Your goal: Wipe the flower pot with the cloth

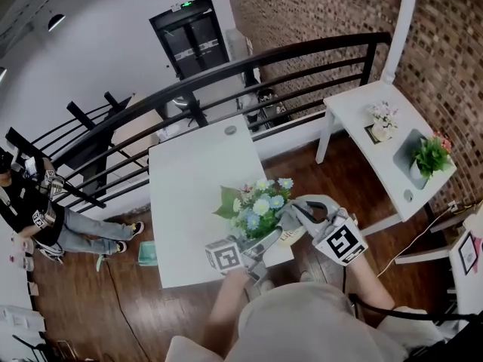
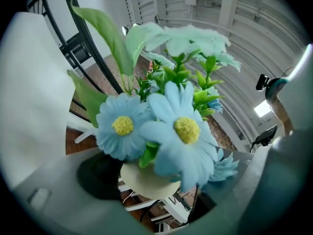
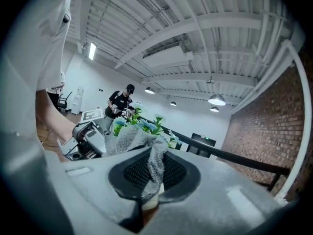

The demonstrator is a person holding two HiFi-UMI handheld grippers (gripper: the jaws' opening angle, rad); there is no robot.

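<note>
Left tool (image 2: 164,185) grips the flower pot (image 2: 139,180), right tool (image 3: 149,180) pinches the grey cloth (image 3: 132,141); hard wiping could twist the pot loose.

No legible text or labels anywhere

White table (image 1: 192,194); black railing (image 1: 368,59); brick wall (image 1: 302,6); seated person (image 1: 75,232) at left.
</note>
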